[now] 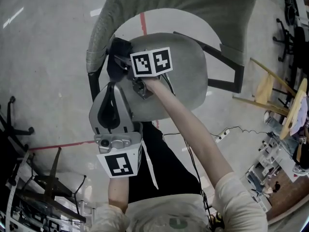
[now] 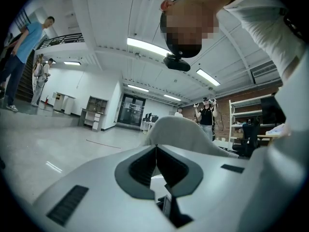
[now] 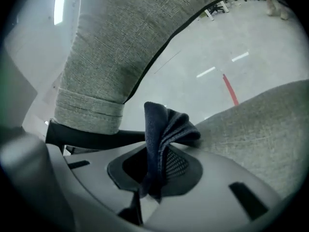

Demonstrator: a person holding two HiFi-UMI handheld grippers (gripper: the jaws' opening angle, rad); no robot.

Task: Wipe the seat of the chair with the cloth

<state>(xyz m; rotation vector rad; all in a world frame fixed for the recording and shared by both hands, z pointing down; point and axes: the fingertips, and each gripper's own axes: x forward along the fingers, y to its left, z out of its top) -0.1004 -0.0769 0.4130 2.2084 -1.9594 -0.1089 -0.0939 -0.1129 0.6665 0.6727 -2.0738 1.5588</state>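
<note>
Dark cloth [image 3: 164, 134] sits pinched in your right gripper [image 3: 157, 166], jaws closed on it, by the grey seat [image 1: 188, 76]; your left gripper [image 2: 156, 151] is closed, empty.

1. The chair back [image 1: 193, 4] runs off the head view's top edge.
2. The left hand-held gripper [image 1: 113, 88] and a forearm [image 1: 188, 129] cover the near part of the seat [image 1: 188, 76].
3. From above, the marker cube [image 1: 151, 62] hides the jaws of the right hand-held gripper [image 3: 155, 178].
4. The cloth [image 3: 164, 129] has its lower end lost between those jaws.
5. Distant people [image 2: 206, 115] are too small to make out.
</note>
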